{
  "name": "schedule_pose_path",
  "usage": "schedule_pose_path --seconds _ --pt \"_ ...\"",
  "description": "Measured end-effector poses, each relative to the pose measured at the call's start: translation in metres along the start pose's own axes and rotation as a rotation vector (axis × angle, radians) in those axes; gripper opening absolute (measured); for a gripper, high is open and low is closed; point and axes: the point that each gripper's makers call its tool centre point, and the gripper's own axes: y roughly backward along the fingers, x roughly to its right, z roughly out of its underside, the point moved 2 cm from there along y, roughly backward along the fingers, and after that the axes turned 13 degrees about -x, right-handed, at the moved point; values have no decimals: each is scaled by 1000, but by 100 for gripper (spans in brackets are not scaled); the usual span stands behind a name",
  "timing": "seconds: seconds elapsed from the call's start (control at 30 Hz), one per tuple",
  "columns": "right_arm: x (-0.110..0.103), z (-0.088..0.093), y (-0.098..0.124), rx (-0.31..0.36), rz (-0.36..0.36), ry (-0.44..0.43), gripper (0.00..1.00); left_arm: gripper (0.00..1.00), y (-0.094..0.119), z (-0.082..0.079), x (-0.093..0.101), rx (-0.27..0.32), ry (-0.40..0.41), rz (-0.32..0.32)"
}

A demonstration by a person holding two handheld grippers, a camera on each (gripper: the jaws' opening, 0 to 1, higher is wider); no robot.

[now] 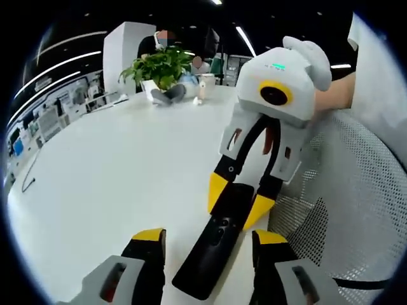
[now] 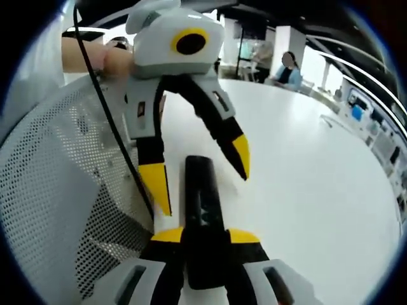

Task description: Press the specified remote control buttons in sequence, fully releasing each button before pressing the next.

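Nearest the lens in the left gripper view, the left gripper [image 1: 206,244] stands with its yellow-tipped jaws spread wide, released, one on each side of the near end of the black remote control [image 1: 216,244] without touching it. That remote lies flat on the white table [image 1: 114,171], running away from the camera toward the right gripper [image 1: 234,200], whose yellow tips close in on the far end of the remote from both sides. Further back on the table, to the left, sits a green potted plant [image 1: 159,67], and just right of it a white cup [image 1: 206,81]. Along the right edge runs the white mesh chair back [image 1: 356,190]. In the right gripper view, that mesh chair back [image 2: 57,171] sits at the left, with a hand [image 2: 105,57] holding the other tool above it. At the bottom, the right gripper [image 2: 205,238] is clenched on the remote control [image 2: 202,197], its yellow pads pressed against both sides. Beyond, the left gripper [image 2: 203,168] hangs splayed over the remote's far end.
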Motion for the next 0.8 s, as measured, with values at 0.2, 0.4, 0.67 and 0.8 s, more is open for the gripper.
schedule_pose_path --seconds 0.2,0.4,0.67,0.8 --pt "1 0 0 2 1 -4 21 65 5 -1 -7 10 46 -19" --pt "0 -1 0 5 1 -7 21 73 12 -3 -11 25 75 -53" --pt "1 0 -1 5 1 -7 21 89 30 -17 -14 96 121 -96" --pt "1 0 -1 5 0 -6 21 95 42 -26 -16 178 147 -120"
